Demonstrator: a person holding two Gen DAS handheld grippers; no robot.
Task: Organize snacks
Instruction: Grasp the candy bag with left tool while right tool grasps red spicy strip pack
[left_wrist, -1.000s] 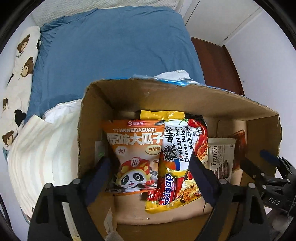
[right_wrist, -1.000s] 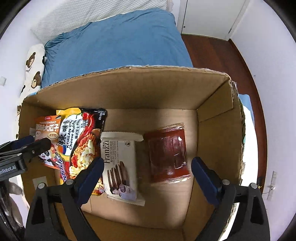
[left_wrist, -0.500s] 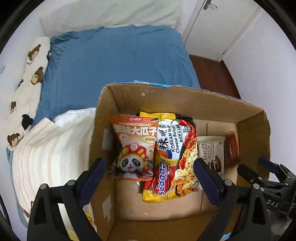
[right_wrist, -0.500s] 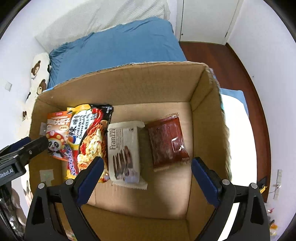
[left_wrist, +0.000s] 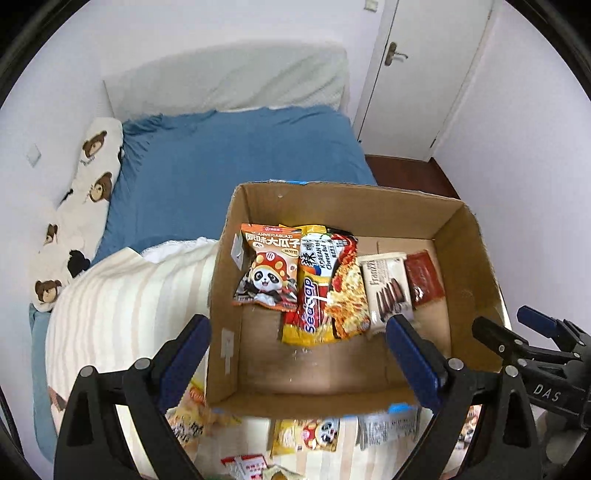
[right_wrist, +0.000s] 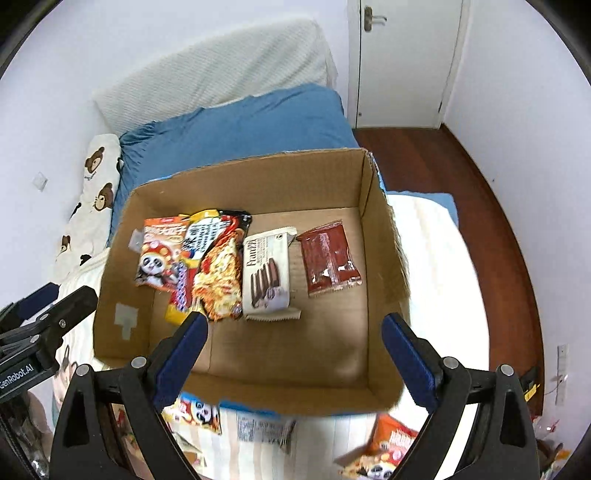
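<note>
An open cardboard box (left_wrist: 467, 258) (right_wrist: 373, 229) sits on the bed. Inside lie an orange panda seed bag (left_wrist: 267, 269) (right_wrist: 159, 254), a Korean noodle pack (left_wrist: 325, 291) (right_wrist: 214, 273), a white Franzzi biscuit pack (left_wrist: 386, 284) (right_wrist: 267, 273) and a dark red packet (left_wrist: 423, 278) (right_wrist: 328, 258). My left gripper (left_wrist: 299, 332) is open and empty above the box's near edge. My right gripper (right_wrist: 295, 332) is open and empty above the box's near side.
Several loose snack packs (left_wrist: 306, 435) (right_wrist: 195, 410) lie on the striped blanket (left_wrist: 122, 306) in front of the box; an orange pack (right_wrist: 391, 439) lies at the right. Beyond the box are a blue bedsheet (left_wrist: 229, 162), a bear-print pillow (left_wrist: 85, 199), a door (right_wrist: 402, 62) and wooden floor (right_wrist: 480, 206).
Both grippers have pulled back and up, out of the box. The whole box and the loose snacks in front of it have come into view. Both stay open and empty.
</note>
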